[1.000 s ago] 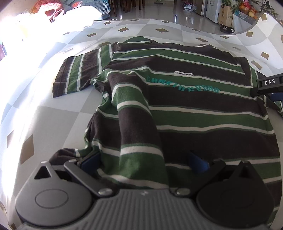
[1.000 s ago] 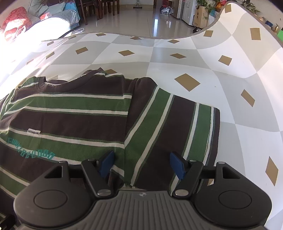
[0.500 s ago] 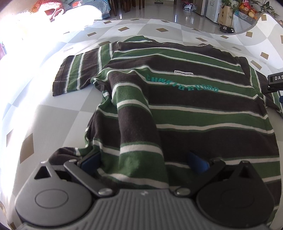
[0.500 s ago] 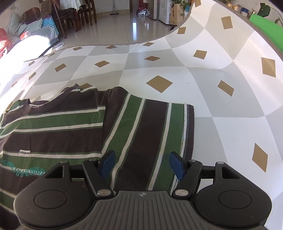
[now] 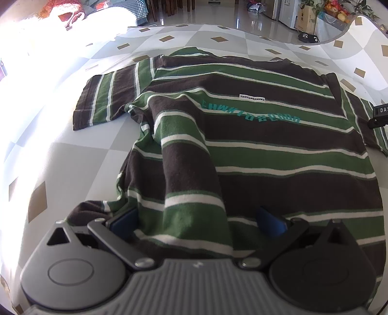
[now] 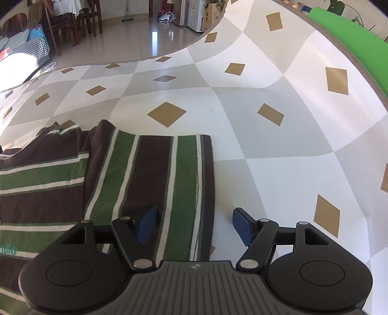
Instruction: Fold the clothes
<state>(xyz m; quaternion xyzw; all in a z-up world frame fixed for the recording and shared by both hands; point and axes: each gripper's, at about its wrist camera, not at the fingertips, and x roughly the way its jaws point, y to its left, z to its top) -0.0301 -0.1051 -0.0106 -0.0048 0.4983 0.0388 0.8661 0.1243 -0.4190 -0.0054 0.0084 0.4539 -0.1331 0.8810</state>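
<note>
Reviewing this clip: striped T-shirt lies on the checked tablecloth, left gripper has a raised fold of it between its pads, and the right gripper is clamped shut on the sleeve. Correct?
Not quite. In the right wrist view the right gripper is open, its pads apart: one over the sleeve, the other over bare tablecloth. The rest holds: the left gripper has a raised fold of the striped T-shirt between its pads.

A glossy tiled floor (image 6: 155,31) lay beyond the work surface, whose covering (image 6: 278,150) was checked white and grey with tan diamonds. Dark wooden chairs (image 6: 72,21) stood at the far left, and harsh sunlight (image 5: 36,72) washed out the left side.
</note>
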